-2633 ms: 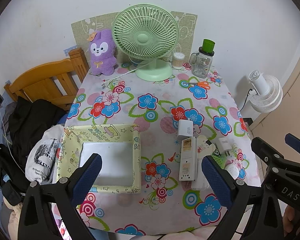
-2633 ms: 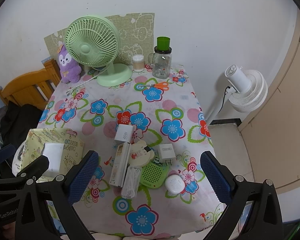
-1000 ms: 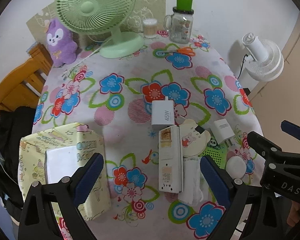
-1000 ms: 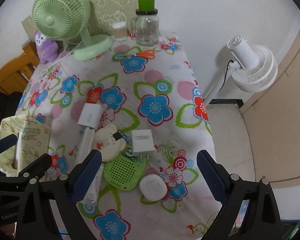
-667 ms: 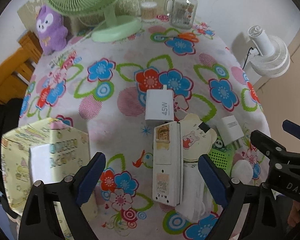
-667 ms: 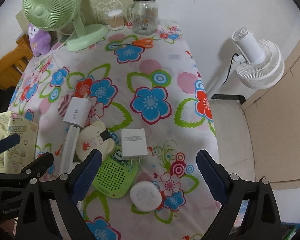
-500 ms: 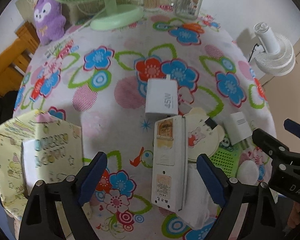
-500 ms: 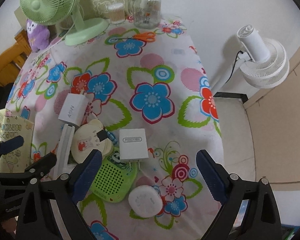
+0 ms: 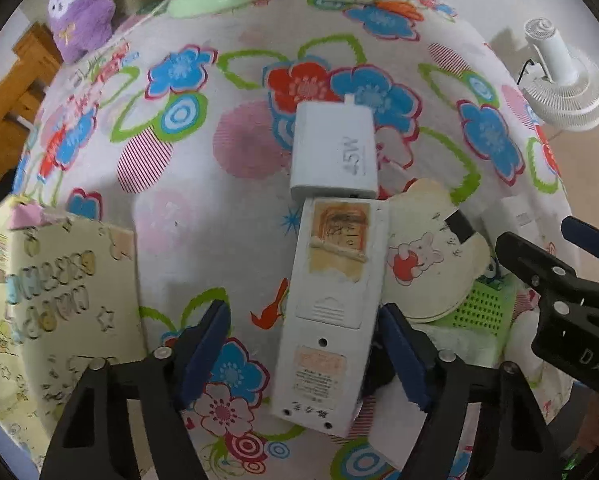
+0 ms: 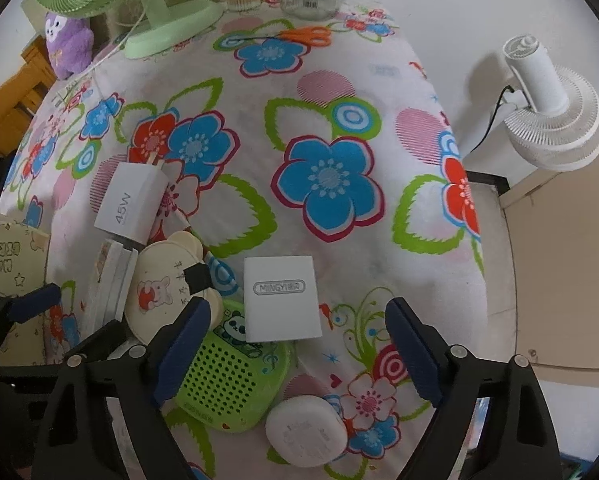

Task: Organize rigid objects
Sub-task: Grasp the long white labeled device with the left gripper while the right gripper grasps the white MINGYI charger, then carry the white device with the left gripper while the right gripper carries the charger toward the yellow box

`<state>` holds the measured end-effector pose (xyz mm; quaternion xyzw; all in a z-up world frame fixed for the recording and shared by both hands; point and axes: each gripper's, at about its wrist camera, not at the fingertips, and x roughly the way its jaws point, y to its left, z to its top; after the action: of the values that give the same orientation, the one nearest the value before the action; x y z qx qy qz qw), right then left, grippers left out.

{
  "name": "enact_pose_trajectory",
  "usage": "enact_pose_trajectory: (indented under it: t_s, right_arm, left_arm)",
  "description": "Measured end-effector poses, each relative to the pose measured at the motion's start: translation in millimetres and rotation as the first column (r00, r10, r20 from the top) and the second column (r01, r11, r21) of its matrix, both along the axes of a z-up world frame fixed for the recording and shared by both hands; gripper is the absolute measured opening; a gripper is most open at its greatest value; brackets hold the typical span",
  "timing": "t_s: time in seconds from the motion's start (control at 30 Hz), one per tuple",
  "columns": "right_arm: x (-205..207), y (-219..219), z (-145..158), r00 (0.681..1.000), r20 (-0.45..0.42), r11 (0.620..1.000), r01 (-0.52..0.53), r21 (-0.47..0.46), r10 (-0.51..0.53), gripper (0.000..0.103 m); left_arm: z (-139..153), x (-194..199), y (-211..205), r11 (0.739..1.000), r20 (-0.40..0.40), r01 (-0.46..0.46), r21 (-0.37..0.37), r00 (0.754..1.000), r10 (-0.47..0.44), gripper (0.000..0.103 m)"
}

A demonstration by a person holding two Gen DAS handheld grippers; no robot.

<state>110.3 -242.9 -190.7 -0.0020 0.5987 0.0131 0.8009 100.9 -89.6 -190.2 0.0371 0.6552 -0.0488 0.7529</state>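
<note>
Yellow printed cardboard: storage box [image 9: 47, 300] at far left of the surface [image 9: 227, 184], likely destination for the loose items. Just right of it, left gripper [image 9: 303, 350] pointing down, fingers [image 9: 203, 344] closing astride the lower end of the long white remote-like unit [image 9: 331, 300], right pad at or near its edge, left pad apart from it; not yet clenched. White 45W charger [image 9: 333, 156] touching the unit's far end. Cream bear-print case [image 9: 427, 264] beside the unit, overlapping the green perforated pad [image 10: 227, 384]. Further right, right gripper [image 10: 299, 356] with fingers [image 10: 413, 356] closing, nothing pressed; white MINGYI charger [image 10: 279, 298] just ahead of the gap, partly on the green pad; round white puck [image 10: 305, 432] low between the fingers. Judged handling: remote unit stiff, light, smooth plastic, liable to slip or pivot if pinched only at the end; best taken across its narrow width nearer mid-length. Chargers rigid, compact, denser; best gripped on opposite flat faces, clear of the prongs.
</note>
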Motion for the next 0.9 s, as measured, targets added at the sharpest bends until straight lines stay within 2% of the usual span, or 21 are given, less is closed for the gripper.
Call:
enact_pose_trajectory:
  t_s: [0.27, 0.37, 0.4, 0.43, 0.53, 0.67, 0.9]
  right_arm:
    - [5, 2, -9, 1.0, -0.006, 1.0, 0.005, 0.017, -0.005, 0.081]
    - [6, 5, -9, 1.0, 0.0, 0.999, -0.006, 0.035, 0.006, 0.069]
    - [6, 6, -9, 1.0, 0.002, 0.999, -0.008, 0.041, 0.008, 0.064]
    - [6, 8, -8, 1.0, 0.003, 0.999, -0.007, 0.049, 0.007, 0.057]
    - [5, 13, -8, 1.0, 0.009, 0.998, -0.009, 0.055, 0.009, 0.044]
    - [5, 20, -6, 1.0, 0.011, 1.0, -0.016, 0.023, 0.016, 0.043]
    - [-2, 21, -3, 1.0, 0.006, 1.0, 0.007, 0.025, -0.007, 0.043]
  left_arm:
    - [-10, -1, 5, 0.997, -0.024, -0.031, -0.067, 0.999, 0.029, 0.072]
    - [-11, 0, 10, 0.996, -0.025, -0.034, -0.087, 0.999, 0.032, 0.064]
    - [-9, -2, 12, 0.995, -0.019, -0.034, -0.096, 0.999, 0.032, 0.054]
    - [-9, -1, 13, 0.995, -0.018, -0.036, -0.095, 0.999, 0.034, 0.05]
    - [-7, 1, 12, 0.996, -0.017, -0.027, -0.085, 1.0, 0.026, 0.049]
    - [-7, 3, 12, 0.997, -0.017, -0.031, -0.075, 0.999, 0.03, 0.049]
    - [-1, 1, 20, 0.998, -0.003, -0.021, -0.051, 1.0, 0.021, 0.049]
